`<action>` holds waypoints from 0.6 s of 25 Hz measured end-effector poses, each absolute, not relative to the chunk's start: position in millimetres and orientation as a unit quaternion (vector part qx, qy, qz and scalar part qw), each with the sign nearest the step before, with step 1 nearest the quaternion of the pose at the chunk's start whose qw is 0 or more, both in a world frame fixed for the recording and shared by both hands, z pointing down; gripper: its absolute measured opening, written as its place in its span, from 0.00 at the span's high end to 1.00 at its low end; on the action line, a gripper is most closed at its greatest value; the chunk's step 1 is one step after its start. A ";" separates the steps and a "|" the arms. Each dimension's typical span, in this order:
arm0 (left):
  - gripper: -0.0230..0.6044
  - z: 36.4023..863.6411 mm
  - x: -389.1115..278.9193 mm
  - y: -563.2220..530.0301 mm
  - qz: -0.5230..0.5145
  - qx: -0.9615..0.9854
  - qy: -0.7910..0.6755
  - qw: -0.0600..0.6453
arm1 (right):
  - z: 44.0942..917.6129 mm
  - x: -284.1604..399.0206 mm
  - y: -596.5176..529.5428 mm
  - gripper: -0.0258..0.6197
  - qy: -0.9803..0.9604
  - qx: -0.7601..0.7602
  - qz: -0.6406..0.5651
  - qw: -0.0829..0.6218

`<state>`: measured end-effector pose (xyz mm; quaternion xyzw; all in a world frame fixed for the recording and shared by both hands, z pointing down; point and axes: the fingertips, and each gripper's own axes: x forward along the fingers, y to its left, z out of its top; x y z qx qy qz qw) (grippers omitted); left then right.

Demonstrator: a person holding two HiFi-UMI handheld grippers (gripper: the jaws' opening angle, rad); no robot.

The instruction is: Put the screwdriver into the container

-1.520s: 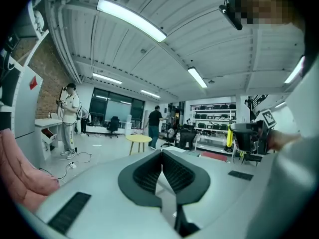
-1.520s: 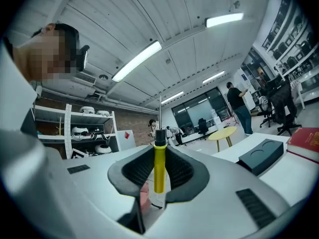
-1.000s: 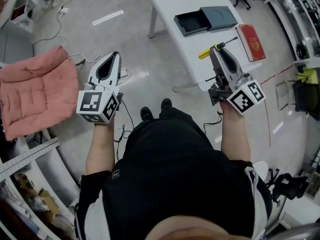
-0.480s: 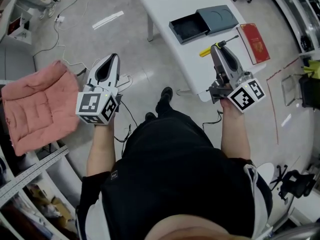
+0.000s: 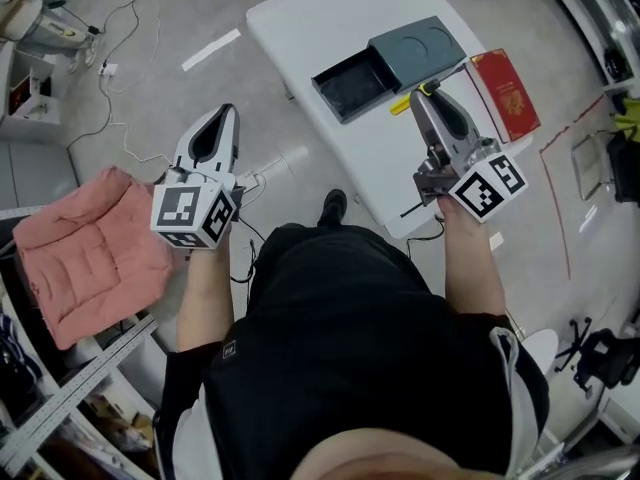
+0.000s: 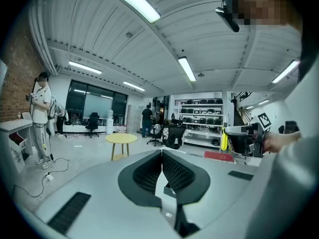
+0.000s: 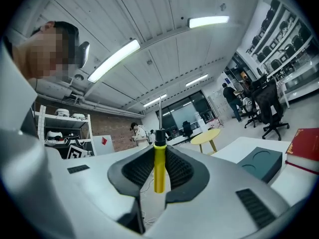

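Note:
The screwdriver point(image 5: 405, 104) has a yellow handle and a thin metal shaft. It stands upright between the pads of my right gripper point(image 5: 424, 92), which is shut on the handle point(image 7: 159, 169) over the white table's point(image 5: 320, 23) near side. The container is a dark open box point(image 5: 348, 84) on that table, just beyond and left of the right gripper, with its grey-blue lid point(image 5: 418, 52) beside it. My left gripper point(image 5: 229, 110) hangs over the floor left of the table. Its jaws point(image 6: 161, 152) touch with nothing between them.
A red book point(image 5: 506, 92) lies on the table right of the lid. A pink cushion point(image 5: 88, 256) and cables point(image 5: 108, 68) are on the floor at left. Office chairs, shelves, a round yellow table point(image 6: 121, 138) and standing people fill the room behind.
The person has walked toward the table, so it sits lower and further left in the head view, and the cushion has slid down. Both grippers keep their pose; the screwdriver stays gripped.

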<state>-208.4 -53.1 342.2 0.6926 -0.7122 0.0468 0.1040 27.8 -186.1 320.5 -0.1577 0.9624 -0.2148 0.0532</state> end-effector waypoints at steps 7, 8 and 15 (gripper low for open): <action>0.94 351.2 -203.2 -111.7 0.057 0.713 -0.689 0.115 | 347.6 37.6 -220.6 0.83 0.960 -0.195 -0.200 0.018; 0.94 351.4 -202.2 -119.7 0.056 0.717 -0.685 0.116 | 350.3 38.6 -223.4 0.83 0.959 -0.198 -0.202 0.014; 0.94 367.0 -199.6 -166.8 0.064 0.746 -0.651 0.125 | 366.7 34.3 -244.8 0.83 0.951 -0.224 -0.212 -0.007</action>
